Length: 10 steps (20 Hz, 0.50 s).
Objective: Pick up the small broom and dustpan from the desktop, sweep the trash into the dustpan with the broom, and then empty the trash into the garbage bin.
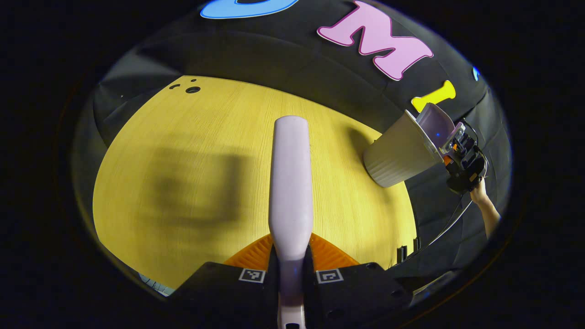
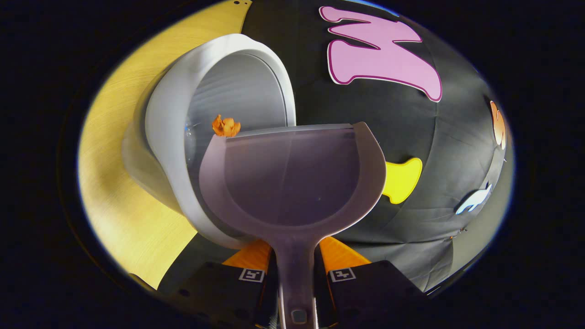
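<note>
The dustpan is tipped over the open mouth of the bin, its front lip reaching past the bin's rim, and a crumpled orange scrap of trash sits right at that lip's left corner. It seems to be held this way so that the scrap slides off the lip and drops inside rather than onto the desk; judging by where the scrap sits, the emptying is at its last step.

The right gripper is clamped on the dustpan's handle, both fingers pressing its narrow neck from either side, which keeps the pan steady as it tilts.

The left gripper is closed in the same way on the broom, whose pale handle runs straight out between its fingers over the bare wooden desk. It is kept well apart from the bin, probably to stay out of the way of the pour. From that side the bin stands near the desk's far edge, with the dustpan and the other gripper above its mouth and a hand holding that gripper.
</note>
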Tool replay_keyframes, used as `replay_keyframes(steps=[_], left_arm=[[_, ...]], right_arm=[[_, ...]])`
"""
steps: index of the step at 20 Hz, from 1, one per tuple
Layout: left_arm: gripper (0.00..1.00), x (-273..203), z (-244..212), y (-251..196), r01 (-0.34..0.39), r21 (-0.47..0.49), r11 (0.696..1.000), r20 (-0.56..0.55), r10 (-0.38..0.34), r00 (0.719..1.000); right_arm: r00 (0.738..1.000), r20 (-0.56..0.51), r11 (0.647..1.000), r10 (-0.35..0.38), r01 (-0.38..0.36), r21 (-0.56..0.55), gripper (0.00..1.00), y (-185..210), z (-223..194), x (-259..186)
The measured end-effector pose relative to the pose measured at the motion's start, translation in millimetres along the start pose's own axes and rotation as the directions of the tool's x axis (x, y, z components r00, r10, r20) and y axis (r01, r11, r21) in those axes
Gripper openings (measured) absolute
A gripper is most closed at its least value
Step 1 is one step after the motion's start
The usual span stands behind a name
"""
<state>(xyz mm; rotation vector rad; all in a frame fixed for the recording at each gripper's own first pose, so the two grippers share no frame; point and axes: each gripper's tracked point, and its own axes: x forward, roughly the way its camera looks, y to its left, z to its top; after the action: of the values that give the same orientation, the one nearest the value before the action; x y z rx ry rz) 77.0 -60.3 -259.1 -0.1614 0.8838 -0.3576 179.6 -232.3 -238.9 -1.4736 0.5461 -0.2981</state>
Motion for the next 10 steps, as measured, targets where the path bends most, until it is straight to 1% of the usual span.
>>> replay_keyframes(steps=[2,3,4,6,7,8,9,10], left_arm=[[0.26,0,2,2,-0.006,0.001,1.000,0.005,0.006,1.000],[0.26,-1,3,2,-0.009,0.003,1.000,0.009,0.009,1.000],[0.26,-2,5,3,-0.010,0.003,1.000,0.016,0.010,1.000],[0.26,-2,6,3,-0.013,-0.002,1.000,0.026,0.013,1.000],[0.26,-4,6,3,-0.013,-0.001,1.000,0.026,0.013,1.000],[0.26,-5,6,4,-0.019,0.007,1.000,0.024,0.018,1.000],[0.26,-6,7,5,-0.027,0.018,0.999,0.028,0.026,0.999],[0.26,-9,11,7,-0.035,0.029,0.999,0.038,0.034,0.999]], right_arm=[[0.999,-0.018,0.998,0.030,-0.029,0.061,0.36,3,-2,-1],[0.999,-0.017,0.992,0.046,-0.044,0.119,0.36,4,-4,-3],[0.997,-0.023,0.981,0.069,-0.064,0.185,0.36,4,-7,-2],[0.992,-0.054,0.947,0.113,-0.091,0.307,0.36,6,-9,-6],[0.990,-0.065,0.924,0.127,-0.094,0.371,0.37,6,-10,-9],[0.989,-0.062,0.892,0.134,-0.093,0.443,0.37,3,-10,-10],[0.988,-0.061,0.852,0.142,-0.090,0.515,0.37,-1,-9,-13],[0.987,-0.061,0.796,0.151,-0.085,0.600,0.37,-8,-10,-20]])
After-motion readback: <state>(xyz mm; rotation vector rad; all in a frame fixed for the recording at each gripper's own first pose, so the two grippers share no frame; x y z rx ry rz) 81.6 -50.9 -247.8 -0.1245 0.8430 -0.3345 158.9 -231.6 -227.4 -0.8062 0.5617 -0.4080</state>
